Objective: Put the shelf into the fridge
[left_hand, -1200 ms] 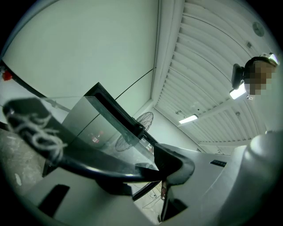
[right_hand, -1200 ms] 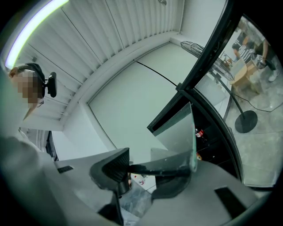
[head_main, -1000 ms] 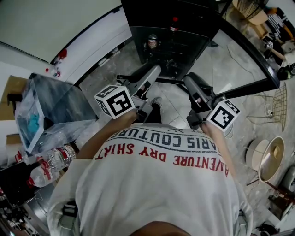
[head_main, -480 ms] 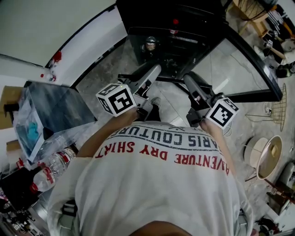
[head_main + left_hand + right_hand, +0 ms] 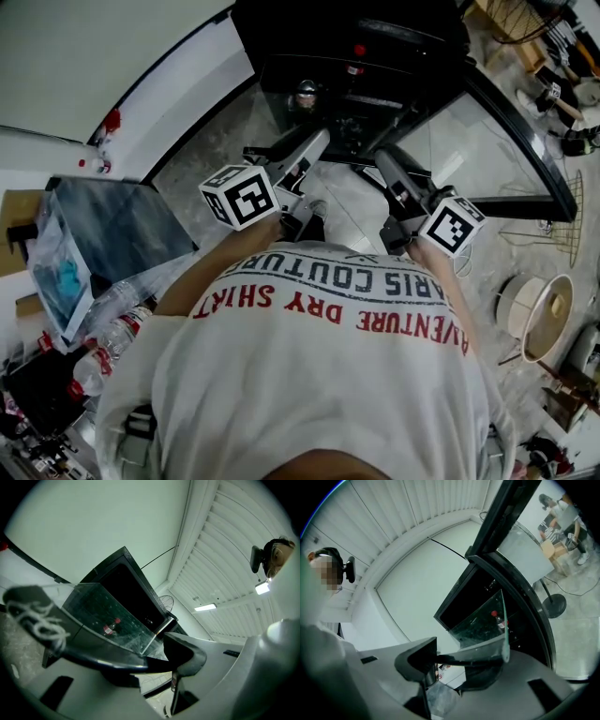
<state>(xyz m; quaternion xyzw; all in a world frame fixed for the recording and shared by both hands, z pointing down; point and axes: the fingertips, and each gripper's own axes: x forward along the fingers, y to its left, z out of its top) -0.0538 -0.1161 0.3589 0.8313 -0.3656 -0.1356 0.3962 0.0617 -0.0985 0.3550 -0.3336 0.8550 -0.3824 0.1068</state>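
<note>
Dim fisheye views with dark, bent edges; ceiling strip light (image 5: 206, 607) glares, foreground perhaps blurred.

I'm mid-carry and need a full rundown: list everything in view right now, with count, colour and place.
shelf: one, clear glass with a dark edge, held between both grippers, in front of the fridge
fridge: one, black, open, straight ahead
fridge door: one, black-framed, swung open at right
bottle: one, red cap, inside the fridge
water bottles: at least two, clear with red labels, lower left
plastic bag: one, clear, far left
wire rack: one, pale, floor at right
left hand-held gripper: one, grey, shut on the shelf's edge
right hand-held gripper: one, grey, shut on the shelf's opposite edge
</note>
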